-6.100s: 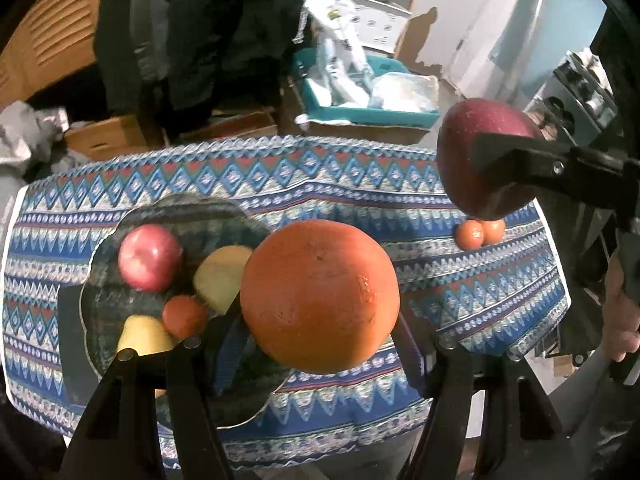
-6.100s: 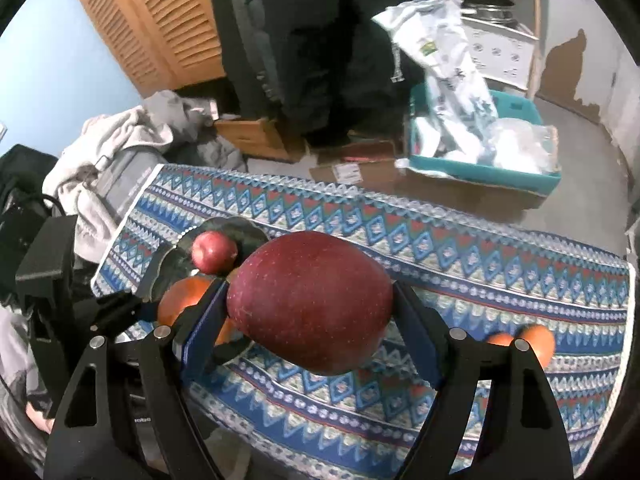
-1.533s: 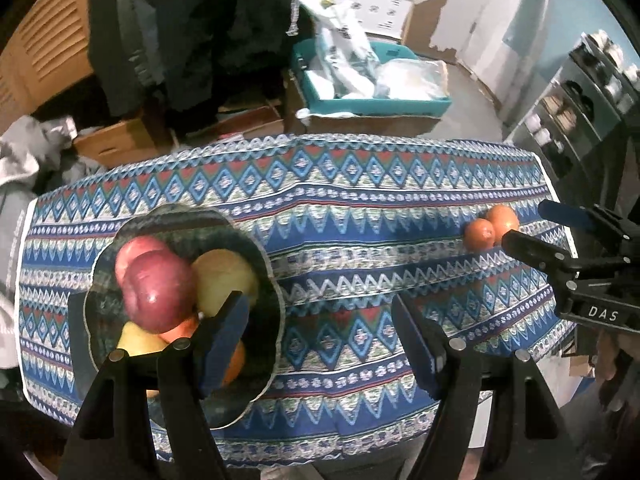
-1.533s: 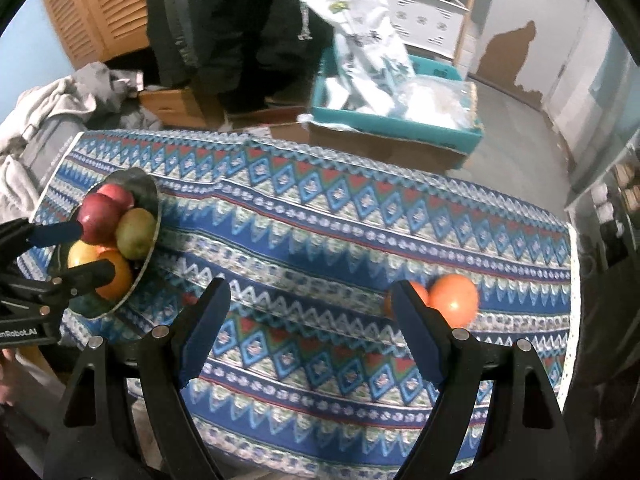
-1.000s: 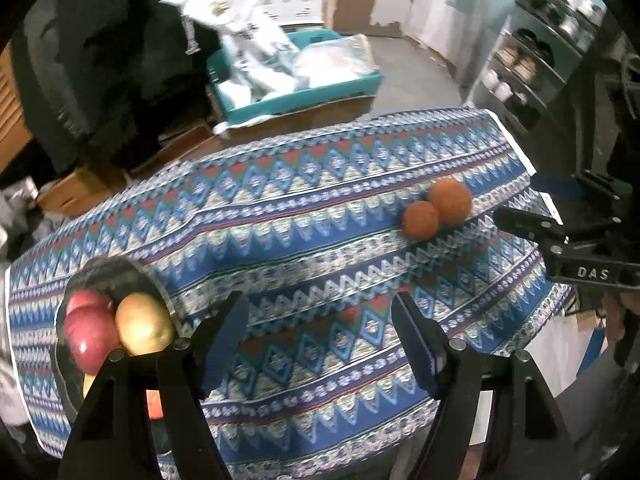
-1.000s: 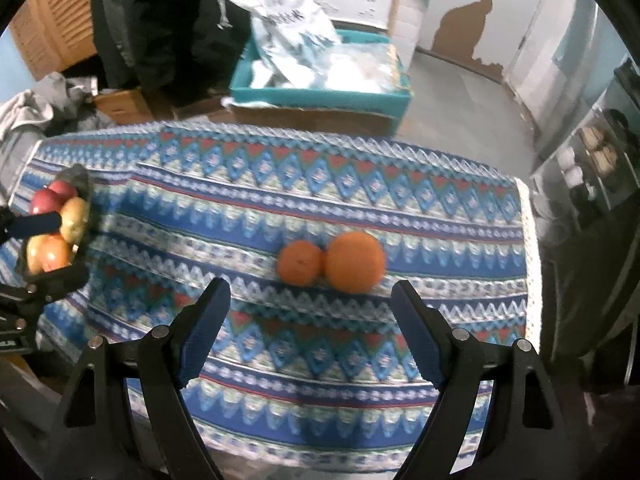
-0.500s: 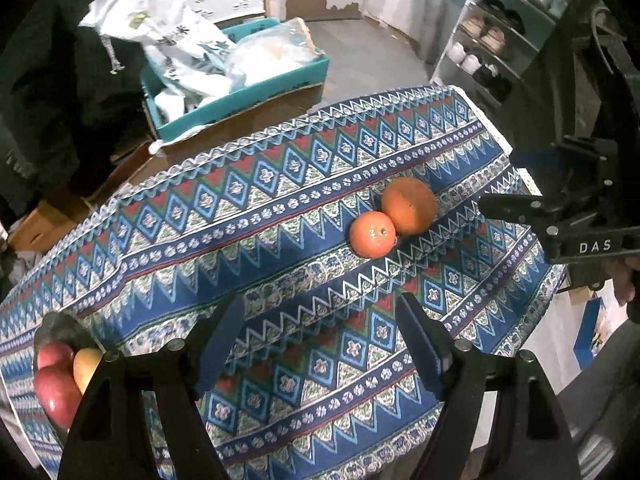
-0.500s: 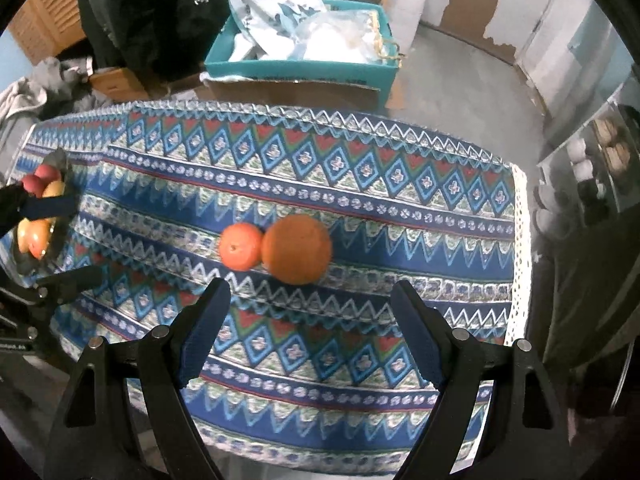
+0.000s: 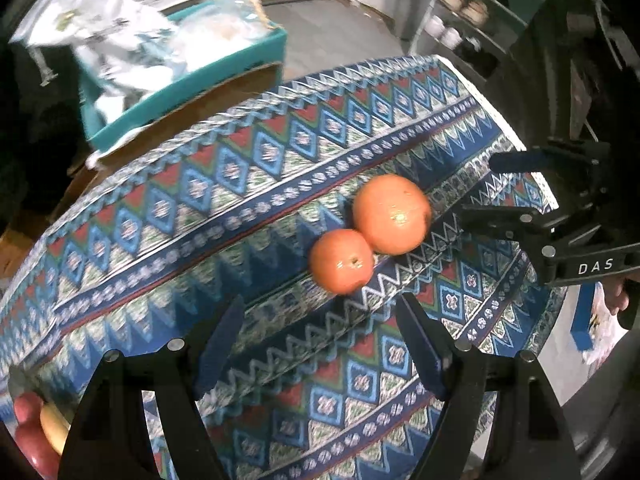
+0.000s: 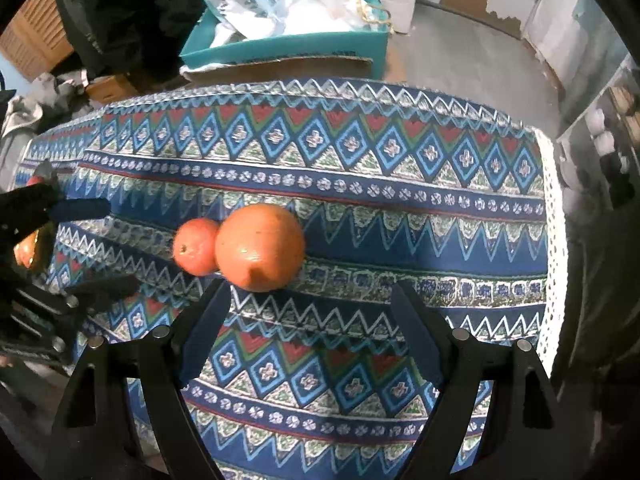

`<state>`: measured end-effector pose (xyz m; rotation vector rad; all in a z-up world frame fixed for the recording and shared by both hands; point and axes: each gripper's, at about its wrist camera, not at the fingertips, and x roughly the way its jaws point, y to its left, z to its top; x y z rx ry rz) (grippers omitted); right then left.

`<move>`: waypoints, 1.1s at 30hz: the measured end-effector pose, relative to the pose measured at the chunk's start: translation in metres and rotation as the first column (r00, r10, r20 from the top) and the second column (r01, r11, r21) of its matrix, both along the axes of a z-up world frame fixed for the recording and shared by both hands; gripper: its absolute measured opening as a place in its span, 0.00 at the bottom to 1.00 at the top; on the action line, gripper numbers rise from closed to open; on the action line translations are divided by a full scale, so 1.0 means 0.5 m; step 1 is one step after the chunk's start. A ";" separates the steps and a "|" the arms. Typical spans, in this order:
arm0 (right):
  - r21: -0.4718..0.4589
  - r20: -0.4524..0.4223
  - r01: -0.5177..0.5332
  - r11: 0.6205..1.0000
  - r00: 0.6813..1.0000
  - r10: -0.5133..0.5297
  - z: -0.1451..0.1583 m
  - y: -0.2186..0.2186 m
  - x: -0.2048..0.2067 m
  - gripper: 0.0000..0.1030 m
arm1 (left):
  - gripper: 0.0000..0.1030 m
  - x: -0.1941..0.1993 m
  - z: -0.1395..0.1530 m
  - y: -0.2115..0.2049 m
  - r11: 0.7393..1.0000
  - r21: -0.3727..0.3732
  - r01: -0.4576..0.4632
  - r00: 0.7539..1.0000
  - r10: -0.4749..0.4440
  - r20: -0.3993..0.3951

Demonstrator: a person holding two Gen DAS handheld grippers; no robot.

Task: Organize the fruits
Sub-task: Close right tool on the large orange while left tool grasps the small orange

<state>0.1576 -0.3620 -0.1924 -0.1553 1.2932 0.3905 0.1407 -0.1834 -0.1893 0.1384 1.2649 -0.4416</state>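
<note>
Two fruits remain outside the bowl (image 9: 16, 384): a small tangerine (image 9: 341, 261) touching a larger orange (image 9: 392, 213) on the patterned tablecloth (image 9: 248, 184). The left gripper (image 9: 320, 344) and right gripper (image 10: 310, 328) hang released and empty just short of the orange, likely one per fruit.

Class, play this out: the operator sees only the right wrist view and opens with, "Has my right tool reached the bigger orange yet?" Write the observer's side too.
Observer: No. In the left wrist view, the right tool is open beside the bigger orange, with tablecloth showing between them.
Operator: And the left tool?
Observer: The left tool is open and empty. The smaller orange lies just beyond its fingertips.
</note>
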 end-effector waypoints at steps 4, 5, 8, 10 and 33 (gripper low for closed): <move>-0.010 -0.018 0.013 1.000 1.000 -0.013 -0.023 -0.019 0.009 0.81 | 0.77 0.016 -0.033 -0.032 1.000 0.007 0.028 0.999 -0.028 -0.020; -0.005 -0.021 0.015 1.000 1.000 -0.015 -0.026 -0.023 0.009 0.81 | 0.77 0.021 -0.042 -0.038 0.999 0.006 0.032 0.999 -0.032 -0.025; 0.008 -0.026 0.022 1.000 0.999 -0.021 -0.031 -0.033 0.009 0.81 | 0.77 0.033 -0.068 -0.050 0.999 0.007 0.036 0.999 -0.035 -0.037; 0.016 -0.029 0.025 1.000 0.999 -0.024 -0.034 -0.037 0.010 0.81 | 0.77 0.037 -0.079 -0.053 0.999 0.006 0.037 0.999 -0.037 -0.038; 0.059 -0.071 -0.064 0.996 0.995 0.069 -0.074 0.060 0.035 0.81 | 0.46 0.037 -0.087 0.021 0.999 -0.027 0.037 0.999 -0.037 -0.004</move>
